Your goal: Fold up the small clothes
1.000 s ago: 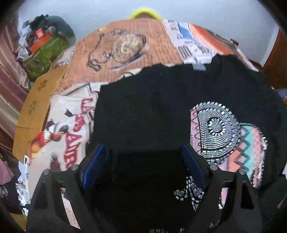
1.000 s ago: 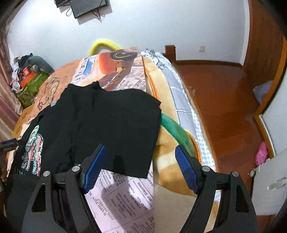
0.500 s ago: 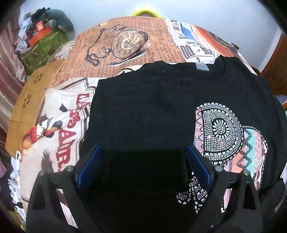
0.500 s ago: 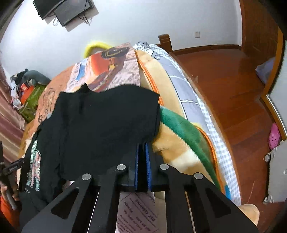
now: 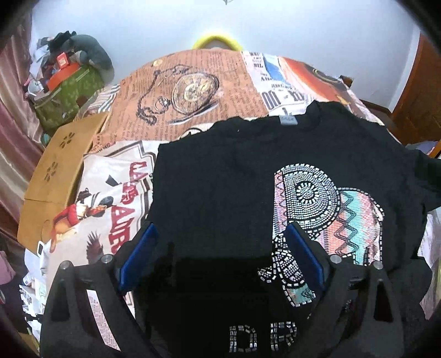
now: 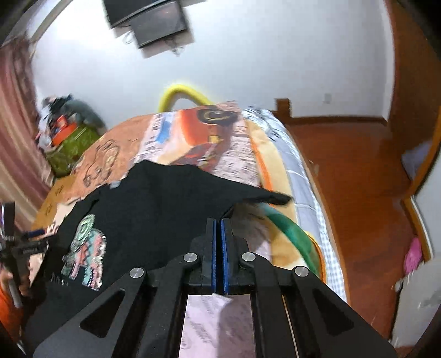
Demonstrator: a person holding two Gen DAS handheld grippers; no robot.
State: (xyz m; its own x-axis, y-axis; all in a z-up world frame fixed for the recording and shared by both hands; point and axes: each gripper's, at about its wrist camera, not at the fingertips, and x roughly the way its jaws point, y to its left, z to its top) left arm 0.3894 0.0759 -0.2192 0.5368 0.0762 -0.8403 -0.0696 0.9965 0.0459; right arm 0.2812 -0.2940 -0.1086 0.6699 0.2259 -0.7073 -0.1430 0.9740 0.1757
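A black T-shirt (image 5: 220, 187) lay front-up on a bed covered by a printed bedspread (image 5: 193, 91), its collar at the far end and its hem toward the cameras. A beaded elephant design (image 5: 325, 214) covered the right half of its chest in the left wrist view, with beaded letters "DR" below it at the near edge.

The left gripper (image 5: 220, 258) hung over the near part of the shirt with its jaws spread wide; its 2 blue pads (image 5: 139, 258) stood apart on either side of black cloth, and neither pressed on it.

The right gripper (image 6: 219, 247) was clenched, its blue pads drawn together. The shirt's right side rose off the bedspread in a taut ridge running to those pads, with a sleeve tip (image 6: 278, 197) sticking out to the right above a green and orange blanket (image 6: 289, 234). The cloth appeared pinched between the pads, though motion blur left the exact contact hard to see.

Beyond the shirt, the bedspread showed a pocket watch print (image 5: 193, 91) and a red car (image 6: 212, 132). A cardboard box (image 5: 60, 176) sat on the left of the bed, with a green bag (image 5: 69, 93) piled with clutter behind it. A yellow hoop (image 6: 182, 95) stood at the far wall, a dark screen (image 6: 154, 22) hung above, and wooden floor (image 6: 352, 179) lay to the right.
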